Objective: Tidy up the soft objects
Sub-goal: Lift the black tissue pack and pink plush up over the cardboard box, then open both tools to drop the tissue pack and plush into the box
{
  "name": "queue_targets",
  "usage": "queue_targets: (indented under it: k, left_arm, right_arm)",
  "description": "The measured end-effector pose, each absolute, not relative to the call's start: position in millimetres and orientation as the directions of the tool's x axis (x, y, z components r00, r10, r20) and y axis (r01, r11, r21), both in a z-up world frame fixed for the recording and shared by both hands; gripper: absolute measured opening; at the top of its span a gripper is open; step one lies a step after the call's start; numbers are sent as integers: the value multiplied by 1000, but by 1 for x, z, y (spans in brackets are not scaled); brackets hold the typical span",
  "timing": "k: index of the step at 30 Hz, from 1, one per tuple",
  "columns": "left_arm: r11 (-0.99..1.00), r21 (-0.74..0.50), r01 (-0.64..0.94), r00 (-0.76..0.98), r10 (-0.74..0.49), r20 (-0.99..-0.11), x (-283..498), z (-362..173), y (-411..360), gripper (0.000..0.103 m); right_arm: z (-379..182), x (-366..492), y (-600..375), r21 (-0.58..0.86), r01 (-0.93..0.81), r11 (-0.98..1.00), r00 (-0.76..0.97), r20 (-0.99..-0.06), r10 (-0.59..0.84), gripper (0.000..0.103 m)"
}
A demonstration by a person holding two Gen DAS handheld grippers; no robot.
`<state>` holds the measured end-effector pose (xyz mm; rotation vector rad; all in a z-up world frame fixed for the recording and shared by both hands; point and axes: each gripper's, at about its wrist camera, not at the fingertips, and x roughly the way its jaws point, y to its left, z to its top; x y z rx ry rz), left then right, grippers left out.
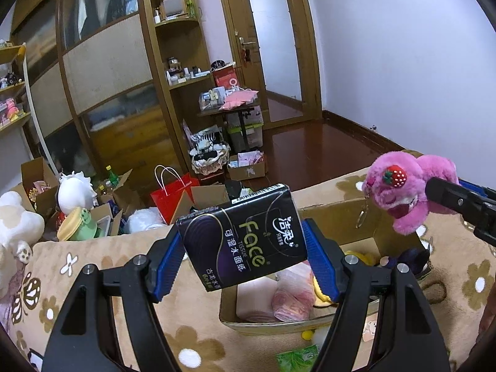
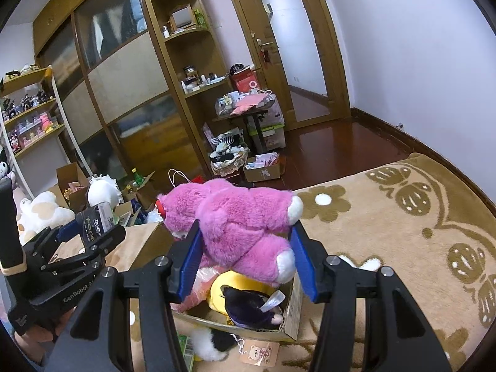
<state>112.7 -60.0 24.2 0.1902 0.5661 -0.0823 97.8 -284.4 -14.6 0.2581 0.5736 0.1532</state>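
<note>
The left gripper (image 1: 245, 259) squeezes a dark tissue pack (image 1: 243, 237) between its blue pads, just over the near edge of the box (image 1: 338, 210). The right gripper (image 2: 245, 259) is closed on a pink plush bear (image 2: 241, 223), and it hangs over the same box.

The box sits on a flowery blanket (image 2: 403, 232). Some soft things are already inside: a yellow toy (image 2: 232, 282), a dark plush (image 2: 251, 305) and a pink bag (image 1: 293, 297). So the job looks partly done.

Beside the box, a small black-and-white plush (image 2: 210, 342) and a green packet (image 1: 297, 358) lie on the blanket. I think those are left to put away, after the two things now held.
</note>
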Motion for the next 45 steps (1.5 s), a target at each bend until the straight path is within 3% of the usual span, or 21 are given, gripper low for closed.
queue_targets:
  k: [30,32,35,45]
  left_arm:
    - [980,27,198,652,-111,-750,149,-34,-57,74]
    - [980,28,197,646,-108,-756,149,-36,-58,77]
    - [982,47,182,659,-87,-747,146,-35,-56,91]
    - [985,62,159,653,-58,-755,133,-27,-50,97]
  right_arm:
    - [-53,124,-269,294,-93,951,748,-610,261,60]
    - [-53,123,-271,298,-87,951,747,-612,260,64]
    - [-53,120,-274,315,-80,946,746,-610,266,74]
    - [-47,104,-275,317,-60,946,753,-608,251,98]
